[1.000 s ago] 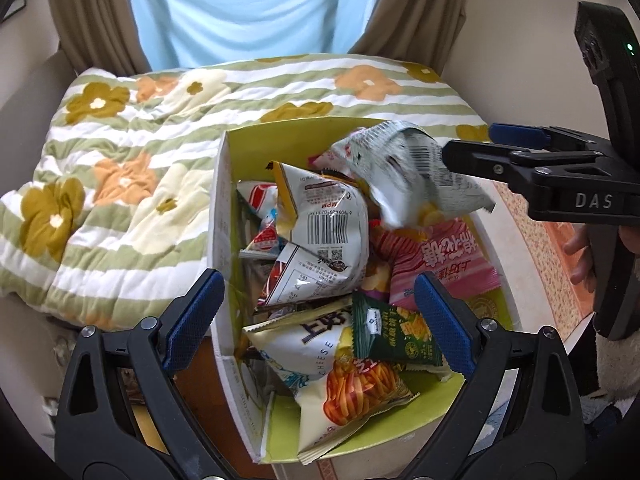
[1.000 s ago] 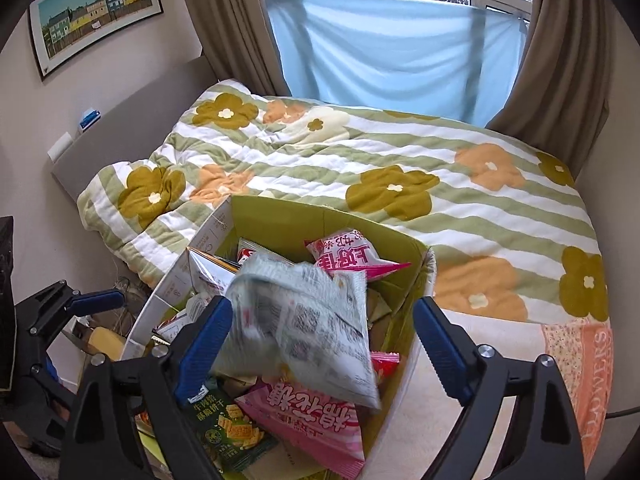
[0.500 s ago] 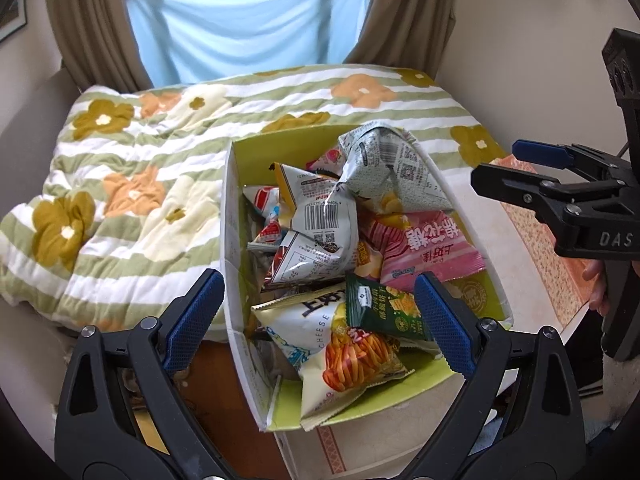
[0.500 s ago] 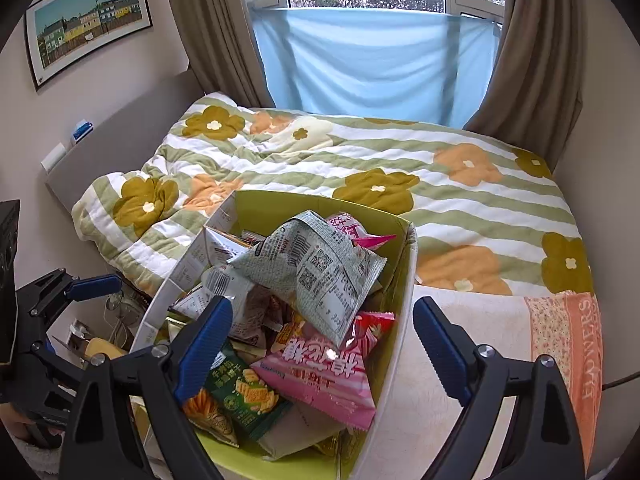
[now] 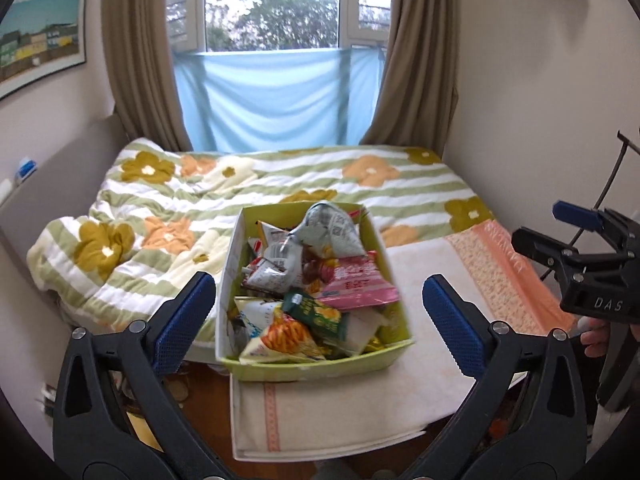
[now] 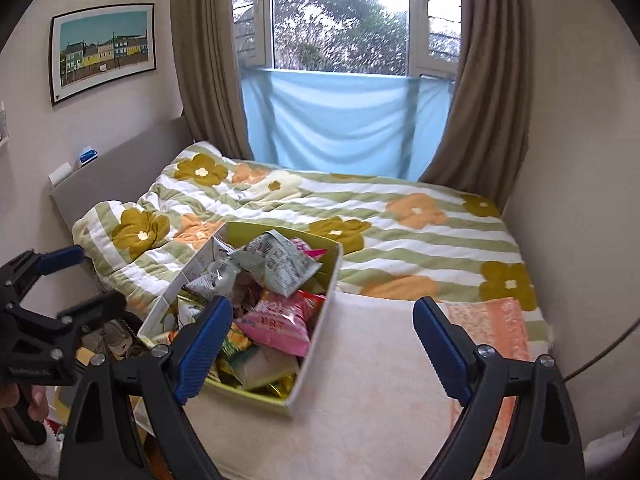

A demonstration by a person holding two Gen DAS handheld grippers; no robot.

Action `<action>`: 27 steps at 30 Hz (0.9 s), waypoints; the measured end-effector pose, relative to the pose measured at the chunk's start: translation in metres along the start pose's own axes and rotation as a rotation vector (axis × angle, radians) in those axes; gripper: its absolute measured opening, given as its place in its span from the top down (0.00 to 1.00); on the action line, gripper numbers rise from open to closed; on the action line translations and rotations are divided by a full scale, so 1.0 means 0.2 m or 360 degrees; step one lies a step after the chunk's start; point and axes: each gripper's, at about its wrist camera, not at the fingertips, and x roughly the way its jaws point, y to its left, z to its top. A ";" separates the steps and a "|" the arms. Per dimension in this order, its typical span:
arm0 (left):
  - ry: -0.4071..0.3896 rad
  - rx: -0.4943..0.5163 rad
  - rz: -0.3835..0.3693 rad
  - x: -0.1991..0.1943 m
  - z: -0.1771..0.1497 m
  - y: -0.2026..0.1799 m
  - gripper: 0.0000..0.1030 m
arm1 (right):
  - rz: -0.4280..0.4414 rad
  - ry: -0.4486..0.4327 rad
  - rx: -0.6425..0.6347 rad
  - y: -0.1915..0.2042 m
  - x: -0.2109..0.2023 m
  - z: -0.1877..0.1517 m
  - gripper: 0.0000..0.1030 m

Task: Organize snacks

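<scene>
Snacks [image 5: 320, 280] heaped in box [image 5: 312, 370] at bed [image 5: 420, 360] corner, left gripper [image 5: 316, 320] opening, right gripper [image 6: 320, 344] wide, both empty.

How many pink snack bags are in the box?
2 that show: a big pink bag lying on top near the front of the green box, and a smaller pink one at the back. More may be buried underneath.

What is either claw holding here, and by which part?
Nothing. The left claw, jaws opening, and the right claw both stand empty, clear of the green cardboard box and its snack packets.
</scene>
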 end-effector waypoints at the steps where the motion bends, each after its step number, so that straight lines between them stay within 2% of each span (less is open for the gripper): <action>1: -0.0018 -0.0005 0.0002 -0.04 -0.02 -0.03 0.00 | -0.0025 -0.0016 0.0006 -0.03 -0.06 -0.04 0.13; 7: -0.0068 -0.0035 0.0131 -0.24 -0.16 -0.21 0.00 | -0.0089 0.0023 0.0113 -0.17 -0.26 -0.23 0.13; 12: -0.0053 -0.0052 0.0148 -0.31 -0.26 -0.30 0.00 | -0.0105 -0.0003 0.0149 -0.21 -0.38 -0.35 0.13; 27: -0.0062 -0.0070 0.0167 -0.35 -0.28 -0.34 0.00 | -0.0096 -0.0083 0.0190 -0.26 -0.49 -0.42 0.12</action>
